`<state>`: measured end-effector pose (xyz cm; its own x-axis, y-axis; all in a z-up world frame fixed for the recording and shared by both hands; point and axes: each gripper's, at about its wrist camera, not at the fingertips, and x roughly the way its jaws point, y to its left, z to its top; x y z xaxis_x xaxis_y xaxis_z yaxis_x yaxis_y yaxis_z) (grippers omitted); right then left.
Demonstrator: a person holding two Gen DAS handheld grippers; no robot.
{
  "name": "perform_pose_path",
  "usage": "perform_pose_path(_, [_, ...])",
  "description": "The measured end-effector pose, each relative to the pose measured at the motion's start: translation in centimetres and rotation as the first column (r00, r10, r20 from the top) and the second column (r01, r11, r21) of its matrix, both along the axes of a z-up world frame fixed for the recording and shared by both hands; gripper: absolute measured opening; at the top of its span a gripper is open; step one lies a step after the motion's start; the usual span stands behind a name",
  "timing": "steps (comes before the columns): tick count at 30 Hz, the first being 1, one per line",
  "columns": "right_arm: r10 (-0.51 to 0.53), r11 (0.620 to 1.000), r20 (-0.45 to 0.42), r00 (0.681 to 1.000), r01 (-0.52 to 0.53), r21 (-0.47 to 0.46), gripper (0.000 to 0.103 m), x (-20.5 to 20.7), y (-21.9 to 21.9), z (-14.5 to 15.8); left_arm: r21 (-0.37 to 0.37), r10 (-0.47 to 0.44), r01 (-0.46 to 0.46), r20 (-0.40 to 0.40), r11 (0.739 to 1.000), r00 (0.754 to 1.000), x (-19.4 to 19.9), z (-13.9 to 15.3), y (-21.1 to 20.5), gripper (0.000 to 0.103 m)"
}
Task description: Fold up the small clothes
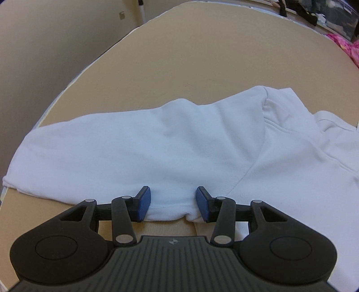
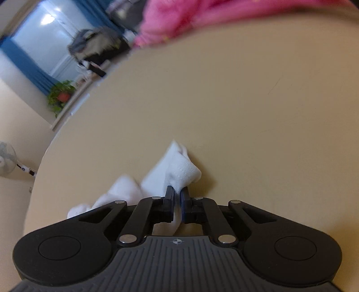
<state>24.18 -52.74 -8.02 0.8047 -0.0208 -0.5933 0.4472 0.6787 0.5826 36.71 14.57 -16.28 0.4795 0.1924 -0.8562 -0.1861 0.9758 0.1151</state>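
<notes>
A white sweatshirt lies spread on the tan table, its sleeve stretching to the left edge. My left gripper is open, its blue pads standing on either side of the garment's near edge, which bulges between them. My right gripper is shut on a ribbed white cuff or corner of the sweatshirt, held just above the table. More white fabric trails down to the left under the gripper.
A pink garment lies at the table's far side, and also shows at the right edge of the left wrist view. Beyond the table are a window with blue curtains, a potted plant and a fan.
</notes>
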Motion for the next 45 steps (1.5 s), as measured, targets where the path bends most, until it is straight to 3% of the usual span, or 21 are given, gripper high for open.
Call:
perform_pose_path(3, [-0.107,0.988,0.110,0.988,0.118,-0.099,0.005,-0.7,-4.6,3.2,0.003,-0.001,0.001,-0.001,1.000,1.000,0.5,-0.6,0.1,0.051])
perform_pose_path(7, [-0.269,0.929,0.192,0.944,0.307,-0.207,0.005,-3.4,-13.5,5.0,0.025,-0.010,0.010,0.004,1.000,1.000,-2.4,0.8,-0.2,0.051])
perform_pose_path(9, [-0.299,0.919,0.170,0.939,0.331,-0.213,0.005,-4.7,-17.0,3.7,0.032,-0.009,0.009,0.005,0.999,1.000,-3.7,1.8,-2.7,0.051])
perform_pose_path(14, [-0.402,0.888,0.053,0.914,0.403,-0.219,0.004,-7.0,-22.3,-0.3,0.043,-0.012,0.012,0.009,0.999,1.000,-4.1,2.2,-3.2,0.051])
perform_pose_path(19, [-0.543,0.806,0.041,0.838,0.535,-0.252,0.003,-9.2,-25.1,-2.0,0.047,-0.015,0.014,0.013,0.999,1.000,-4.1,2.3,-3.8,0.051])
perform_pose_path(21, [-0.568,0.788,0.024,0.823,0.552,-0.274,0.003,-9.6,-24.9,-2.9,0.045,-0.012,0.012,0.012,0.999,1.000,-4.5,2.5,-3.7,0.053])
perform_pose_path(23, [-0.595,0.787,-0.053,0.802,0.568,-0.241,0.005,-9.7,-25.1,-4.0,0.046,-0.005,0.004,0.020,0.999,1.000,-5.0,2.9,-3.4,0.053])
perform_pose_path(25, [-0.651,0.751,-0.087,0.754,0.622,-0.224,0.022,-10.1,-24.5,-3.8,0.052,-0.002,-0.002,0.061,0.999,0.998,-5.4,3.8,-3.2,0.053])
perform_pose_path(26, [-0.662,0.740,-0.079,0.745,0.633,-0.228,0.022,-10.0,-23.9,-3.2,0.037,-0.007,0.004,0.100,0.999,0.995,-5.7,4.6,-3.3,0.053])
perform_pose_path(27, [-0.651,0.745,-0.039,0.758,0.628,-0.225,0.022,-10.1,-23.1,-2.4,0.002,-0.018,0.018,0.136,1.000,0.990,-5.9,5.3,-3.3,0.053])
perform_pose_path(30, [-0.529,0.824,0.093,0.843,0.537,-0.183,0.026,-9.3,-21.7,-0.9,-0.079,-0.037,0.049,0.152,0.996,0.988,-5.8,5.3,-3.3,0.053])
perform_pose_path(31, [-0.474,0.863,0.083,0.877,0.481,-0.154,0.032,-9.0,-21.4,-1.4,-0.104,-0.040,0.052,0.111,0.993,0.993,-5.5,4.4,-3.1,0.054])
perform_pose_path(32, [-0.426,0.898,-0.002,0.905,0.423,-0.118,0.034,-8.4,-21.4,-2.5,-0.129,-0.043,0.047,0.035,0.991,0.998,-5.1,3.0,-2.8,0.053])
perform_pose_path(33, [-0.408,0.912,-0.114,0.906,0.398,-0.104,0.029,-7.7,-21.6,-3.6,-0.134,-0.038,0.039,0.011,0.990,0.999,-5.3,2.2,-2.5,0.056])
perform_pose_path(34, [-0.440,0.897,-0.166,0.882,0.422,-0.133,0.014,-8.2,-21.0,-4.0,-0.128,-0.037,0.040,0.030,0.991,0.999,-5.6,2.6,-2.6,0.056])
perform_pose_path(37, [-0.552,0.831,-0.168,0.817,0.521,-0.196,0.026,-10.8,-18.5,-1.1,-0.150,-0.020,0.034,0.092,0.988,0.996,-7.1,4.5,-2.5,0.055])
perform_pose_path(39, [-0.501,0.858,-0.108,0.858,0.477,-0.190,0.027,-12.1,-16.1,1.2,-0.201,-0.035,0.057,0.112,0.978,0.993,-8.6,5.8,-2.5,0.055])
perform_pose_path(41, [-0.398,0.903,-0.043,0.917,0.383,-0.195,0.035,-13.7,-12.2,4.1,-0.237,-0.031,0.060,0.124,0.970,0.992,-10.4,7.0,-2.1,0.046])
perform_pose_path(42, [-0.348,0.920,-0.018,0.937,0.338,-0.196,0.045,-14.5,-10.4,5.0,-0.253,-0.023,0.055,0.126,0.966,0.992,-11.4,7.6,-1.9,0.039])
perform_pose_path(43, [-0.264,0.947,0.009,0.964,0.261,-0.190,0.051,-15.5,-7.9,6.0,-0.278,-0.018,0.055,0.132,0.959,0.991,-13.0,8.4,-1.6,0.033])
perform_pose_path(45, [-0.118,0.978,0.047,0.992,0.124,-0.170,0.051,-19.0,-3.0,6.7,-0.309,-0.013,0.057,0.142,0.949,0.990,-16.1,9.4,-1.0,0.029])
